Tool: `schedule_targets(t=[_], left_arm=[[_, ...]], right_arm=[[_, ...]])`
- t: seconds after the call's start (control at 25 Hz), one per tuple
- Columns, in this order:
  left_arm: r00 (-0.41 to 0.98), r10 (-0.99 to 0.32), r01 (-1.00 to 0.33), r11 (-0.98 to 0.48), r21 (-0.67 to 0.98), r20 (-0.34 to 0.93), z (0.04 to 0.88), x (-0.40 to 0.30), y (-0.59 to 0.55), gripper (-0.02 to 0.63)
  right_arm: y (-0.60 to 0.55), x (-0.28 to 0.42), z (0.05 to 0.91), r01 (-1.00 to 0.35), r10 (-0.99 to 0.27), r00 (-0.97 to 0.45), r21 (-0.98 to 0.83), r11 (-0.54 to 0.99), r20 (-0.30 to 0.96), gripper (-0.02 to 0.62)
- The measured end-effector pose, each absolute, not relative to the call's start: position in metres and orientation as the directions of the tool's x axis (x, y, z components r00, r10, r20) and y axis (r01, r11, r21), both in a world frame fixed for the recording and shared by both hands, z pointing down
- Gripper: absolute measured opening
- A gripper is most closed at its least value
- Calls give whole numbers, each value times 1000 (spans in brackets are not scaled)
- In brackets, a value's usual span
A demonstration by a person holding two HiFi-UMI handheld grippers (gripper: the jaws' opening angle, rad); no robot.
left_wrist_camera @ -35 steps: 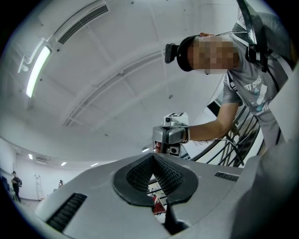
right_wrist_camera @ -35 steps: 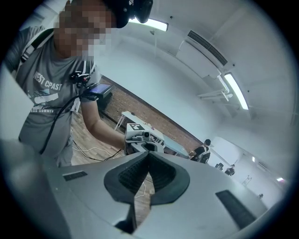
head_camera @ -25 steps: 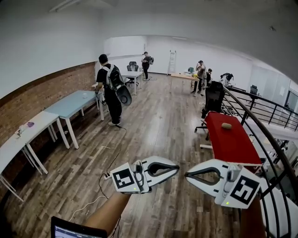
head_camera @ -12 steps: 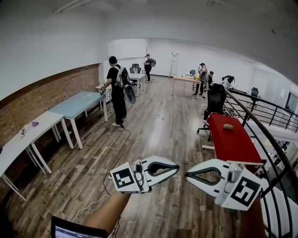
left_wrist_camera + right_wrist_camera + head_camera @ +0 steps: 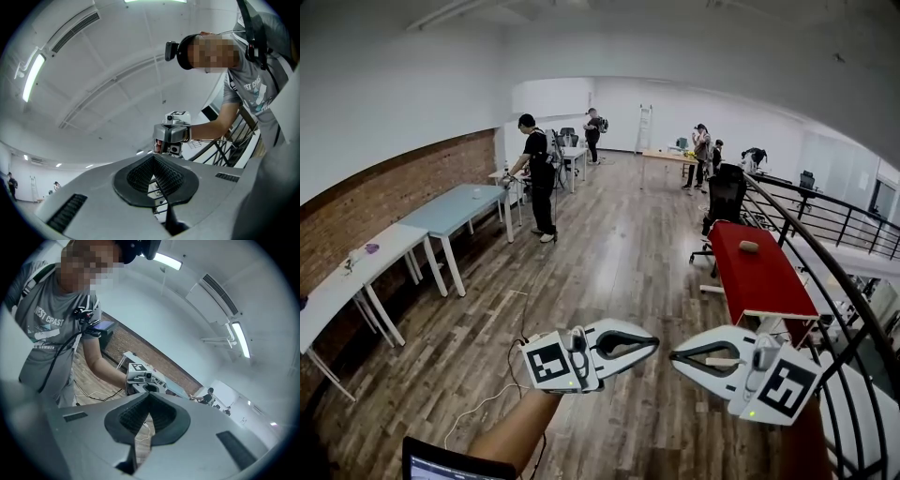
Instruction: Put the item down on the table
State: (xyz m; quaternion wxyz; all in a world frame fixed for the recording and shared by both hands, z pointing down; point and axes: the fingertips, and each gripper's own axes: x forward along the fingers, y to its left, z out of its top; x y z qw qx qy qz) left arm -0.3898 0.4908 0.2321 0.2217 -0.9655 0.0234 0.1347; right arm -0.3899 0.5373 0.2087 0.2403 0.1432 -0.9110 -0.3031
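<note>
A red table (image 5: 764,286) stands at the right on the wooden floor (image 5: 609,272). A small brown item (image 5: 749,247) lies near the table's far end. Along the left wall stand a light blue table (image 5: 450,211) and a white table (image 5: 342,281). A thin cable (image 5: 484,409) lies on the floor.

You look down a long room with a wood plank floor (image 5: 609,272). On your left a brick wall (image 5: 384,211) runs low under white plaster, with a white table (image 5: 337,291) and a pale blue table (image 5: 455,208) along it. On your right a red table (image 5: 759,277) stands beside a curved black railing (image 5: 848,225), with a black office chair (image 5: 727,197) at its far end. A ladder (image 5: 644,127) stands at the far wall.
</note>
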Motion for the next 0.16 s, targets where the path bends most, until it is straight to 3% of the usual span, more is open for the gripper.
schedule_targets(t=[0.16], left_arm=[[962,18,-103,-902,-420,-272,231,-381,522,2]], right_arm=[[569,-379,206,-110,-414,-836,629,770,361,5]])
